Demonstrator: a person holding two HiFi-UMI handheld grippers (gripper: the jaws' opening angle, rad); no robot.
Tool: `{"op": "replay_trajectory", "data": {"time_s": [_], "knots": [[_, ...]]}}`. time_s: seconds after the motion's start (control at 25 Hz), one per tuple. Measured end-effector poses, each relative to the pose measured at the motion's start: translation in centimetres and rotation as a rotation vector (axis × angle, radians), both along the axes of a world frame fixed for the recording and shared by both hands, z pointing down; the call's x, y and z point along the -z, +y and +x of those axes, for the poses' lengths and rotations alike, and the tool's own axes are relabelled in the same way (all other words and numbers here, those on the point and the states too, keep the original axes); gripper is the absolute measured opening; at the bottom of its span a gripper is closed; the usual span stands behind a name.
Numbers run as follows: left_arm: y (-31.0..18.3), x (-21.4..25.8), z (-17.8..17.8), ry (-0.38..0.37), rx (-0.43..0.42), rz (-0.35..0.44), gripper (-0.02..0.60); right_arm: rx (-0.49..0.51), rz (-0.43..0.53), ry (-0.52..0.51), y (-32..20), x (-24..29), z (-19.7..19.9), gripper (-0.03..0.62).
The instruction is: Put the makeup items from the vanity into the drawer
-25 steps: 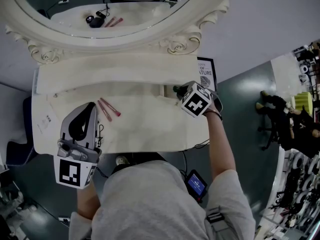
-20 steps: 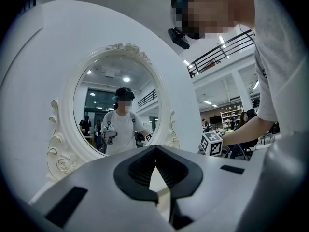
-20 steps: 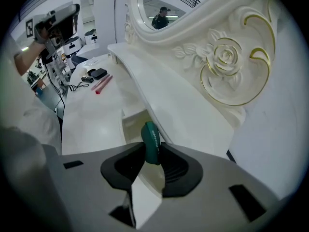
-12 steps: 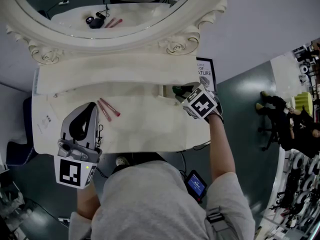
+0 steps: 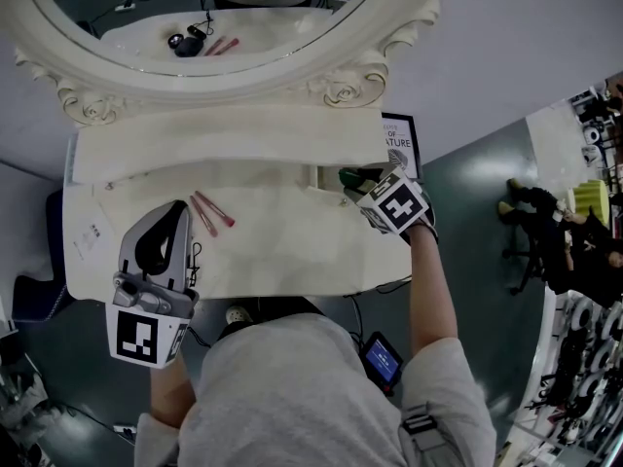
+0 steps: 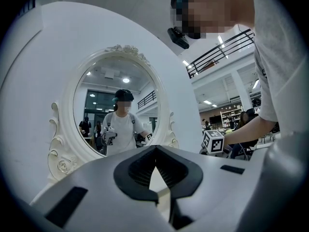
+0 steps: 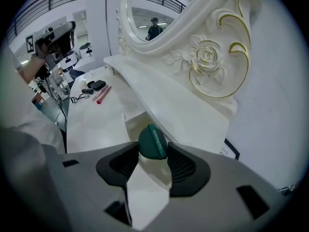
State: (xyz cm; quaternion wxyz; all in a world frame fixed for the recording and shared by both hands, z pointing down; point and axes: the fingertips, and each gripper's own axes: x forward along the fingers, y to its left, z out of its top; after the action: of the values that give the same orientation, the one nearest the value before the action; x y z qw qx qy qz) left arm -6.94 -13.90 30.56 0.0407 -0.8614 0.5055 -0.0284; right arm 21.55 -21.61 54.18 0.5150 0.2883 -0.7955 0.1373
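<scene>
Vanity [image 5: 282, 251]: right tongs [image 7: 153, 154] opening, green container [image 7: 152, 142] between.

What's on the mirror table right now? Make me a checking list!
Surface: white vanity top, mostly bare.
Job's things: green compact at the open drawer; pink sticks lying on the top.
Clutter: small black items near the sticks.
Grippers: left gripper shut, empty; right gripper has just been opening its jaws, the compact is between them and not pinched.
Cables: thin black cable on the top.
Surroundings: oval mirror; framed sign against the wall.
</scene>
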Motion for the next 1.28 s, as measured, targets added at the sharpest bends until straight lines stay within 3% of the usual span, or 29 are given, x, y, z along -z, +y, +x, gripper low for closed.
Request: {"op": "replay_trajectory", "data": {"time_s": [0.28,0.56,1.12,1.2,1.28], "knots": [[0.3,0.2,-0.1,0.003,0.003,0.005,0.014,-0.042,-0.026,-0.034,0.4,0.2,0.1,0.190],[0.6,0.3,-0.1,0.000,0.004,0.007,0.014,-0.111,-0.114,-0.125,0.8,-0.2,0.1,0.207],[0.8,0.4,0.2,-0.003,0.002,0.016,0.014,-0.161,-0.001,-0.194,0.0,0.6,-0.1,0.227],[0.9,0.5,0.2,-0.003,0.001,0.019,0.014,-0.167,0.031,-0.205,0.2,0.9,-0.4,0.192],[1.1,0.5,0.3,-0.004,-0.003,0.018,0.014,-0.186,0.073,-0.229,0.3,1.5,-0.6,0.112]]}}
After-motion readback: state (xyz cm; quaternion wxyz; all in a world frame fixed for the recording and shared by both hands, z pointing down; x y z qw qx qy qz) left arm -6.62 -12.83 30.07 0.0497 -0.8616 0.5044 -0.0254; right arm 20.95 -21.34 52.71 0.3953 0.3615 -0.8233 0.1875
